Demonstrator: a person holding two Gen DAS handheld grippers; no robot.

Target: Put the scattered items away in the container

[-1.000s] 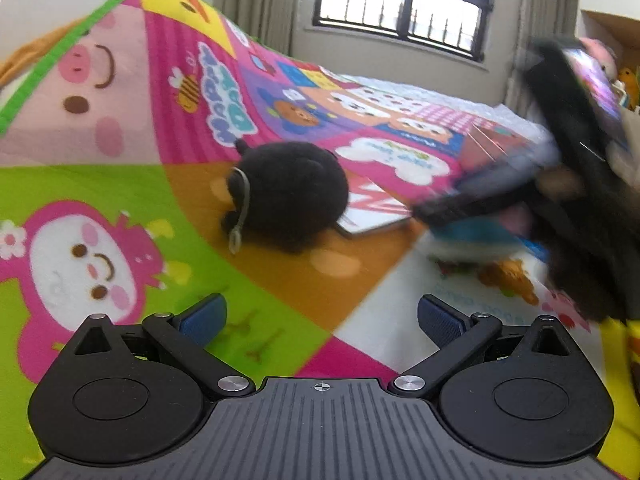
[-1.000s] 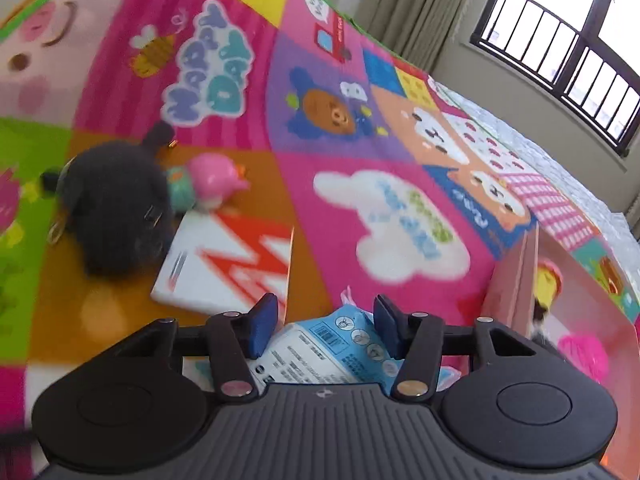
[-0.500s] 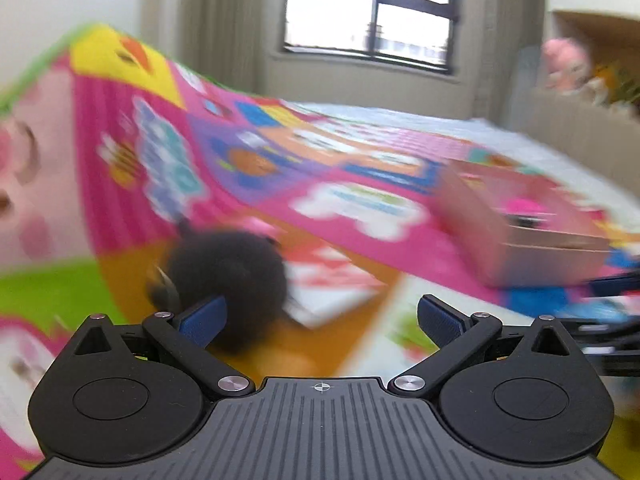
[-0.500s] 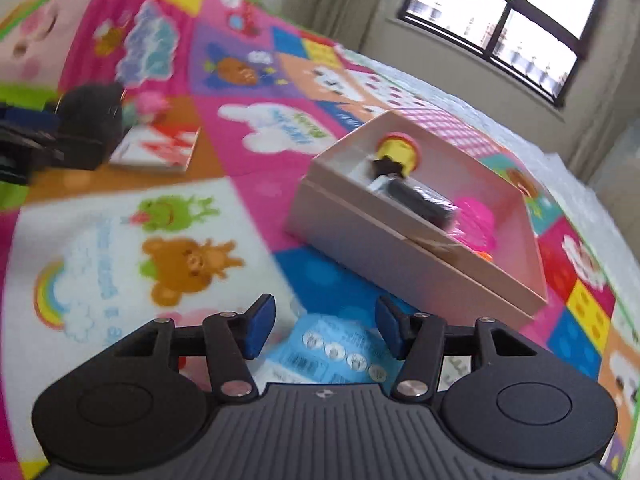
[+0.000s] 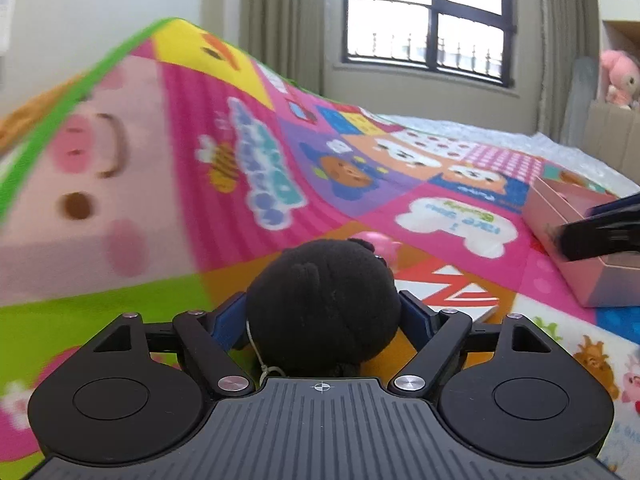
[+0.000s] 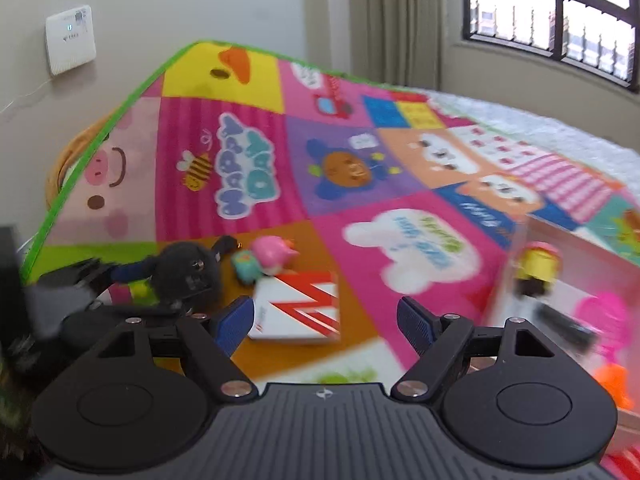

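Observation:
My left gripper (image 5: 322,320) has its fingers around a black fuzzy plush toy (image 5: 324,304) on the colourful play mat (image 5: 240,184); the pads touch its sides. It also shows in the right wrist view (image 6: 186,276). My right gripper (image 6: 325,320) is open and empty above the mat, beside the pink box (image 6: 624,276). The box (image 5: 560,232) holds a yellow figure (image 6: 538,266), a black item and pink toys (image 6: 604,320). A pink and teal toy (image 6: 266,260) and a white card with red stripes (image 6: 300,312) lie on the mat.
A window (image 5: 428,20) and curtains stand at the back. A cardboard box with a pink plush (image 5: 618,80) is at the far right. A white wall device (image 6: 70,38) hangs on the left wall. The mat's green edge (image 6: 80,168) runs along the left.
My left gripper moved forward onto the black plush and closed around it. My right gripper carried the blue packet toward the box, no longer holds it, and now stands open, facing the mat.

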